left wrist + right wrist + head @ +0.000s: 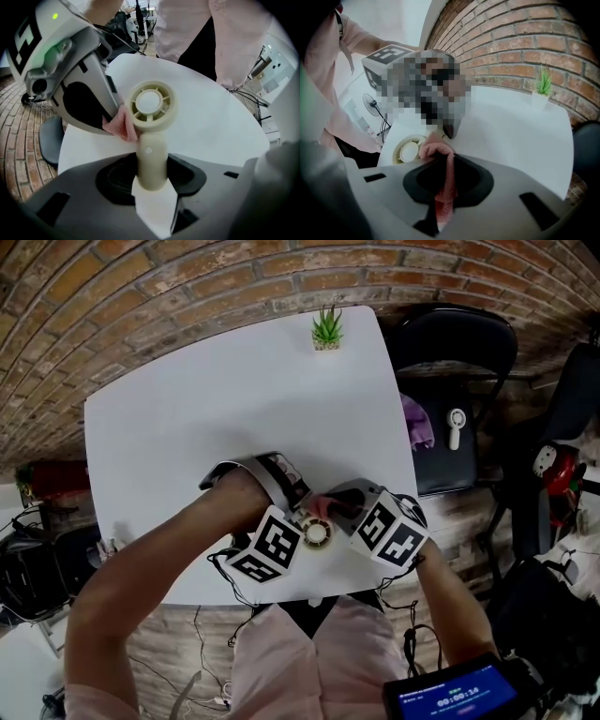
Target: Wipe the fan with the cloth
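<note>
A small cream hand fan (317, 533) stands near the front edge of the white table (187, 427). My left gripper (152, 174) points down and is shut on the fan's handle (151, 159), with the round fan head (151, 105) facing its camera. My right gripper (443, 187) is shut on a pink cloth (444, 178), and the bunched end of the cloth (123, 124) presses against the left rim of the fan head. In the right gripper view the fan head (408, 151) lies just left of the cloth. Both grippers sit close together in the head view.
A small potted plant (326, 329) stands at the table's far edge by the brick wall. A black chair (450, 399) to the right carries a purple cloth (417, 423) and a white hand fan (456, 427). Cables hang below the front table edge.
</note>
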Demonstrator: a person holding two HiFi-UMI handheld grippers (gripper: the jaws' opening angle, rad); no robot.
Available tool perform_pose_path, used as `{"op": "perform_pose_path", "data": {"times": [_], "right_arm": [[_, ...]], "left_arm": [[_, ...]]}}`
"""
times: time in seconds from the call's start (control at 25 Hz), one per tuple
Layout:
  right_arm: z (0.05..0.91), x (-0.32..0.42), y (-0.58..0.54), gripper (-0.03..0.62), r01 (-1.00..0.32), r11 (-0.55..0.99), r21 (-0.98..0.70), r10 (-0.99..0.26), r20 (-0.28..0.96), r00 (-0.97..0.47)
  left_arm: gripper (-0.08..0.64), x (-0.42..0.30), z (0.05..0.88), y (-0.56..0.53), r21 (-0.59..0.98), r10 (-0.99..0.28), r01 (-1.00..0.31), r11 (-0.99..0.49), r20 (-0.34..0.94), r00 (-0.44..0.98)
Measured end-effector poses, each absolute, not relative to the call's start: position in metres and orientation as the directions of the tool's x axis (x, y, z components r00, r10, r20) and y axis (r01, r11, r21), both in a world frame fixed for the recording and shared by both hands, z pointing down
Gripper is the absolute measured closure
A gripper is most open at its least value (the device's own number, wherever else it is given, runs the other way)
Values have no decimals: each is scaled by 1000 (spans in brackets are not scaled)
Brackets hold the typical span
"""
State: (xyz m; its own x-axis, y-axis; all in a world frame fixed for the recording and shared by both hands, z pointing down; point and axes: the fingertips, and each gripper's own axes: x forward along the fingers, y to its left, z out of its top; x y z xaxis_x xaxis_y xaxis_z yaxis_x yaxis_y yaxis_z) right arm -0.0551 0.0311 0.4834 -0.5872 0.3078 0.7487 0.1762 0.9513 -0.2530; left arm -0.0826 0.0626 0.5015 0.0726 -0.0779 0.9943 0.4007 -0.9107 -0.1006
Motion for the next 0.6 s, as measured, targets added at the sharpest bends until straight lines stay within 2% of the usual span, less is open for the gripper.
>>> {"op": "perform_pose_path", "data": {"times": [0.36, 0.6], "right_arm": [[484, -28, 29, 560, 144, 953, -266, 299, 757, -581], [485, -12, 32, 560, 91, 955, -283, 281, 759, -587]], "left_arm": [[364, -87, 501, 59, -121, -95, 266, -956, 989, 110], [364, -92, 501, 55, -90, -77, 96, -991, 988, 138]]}}
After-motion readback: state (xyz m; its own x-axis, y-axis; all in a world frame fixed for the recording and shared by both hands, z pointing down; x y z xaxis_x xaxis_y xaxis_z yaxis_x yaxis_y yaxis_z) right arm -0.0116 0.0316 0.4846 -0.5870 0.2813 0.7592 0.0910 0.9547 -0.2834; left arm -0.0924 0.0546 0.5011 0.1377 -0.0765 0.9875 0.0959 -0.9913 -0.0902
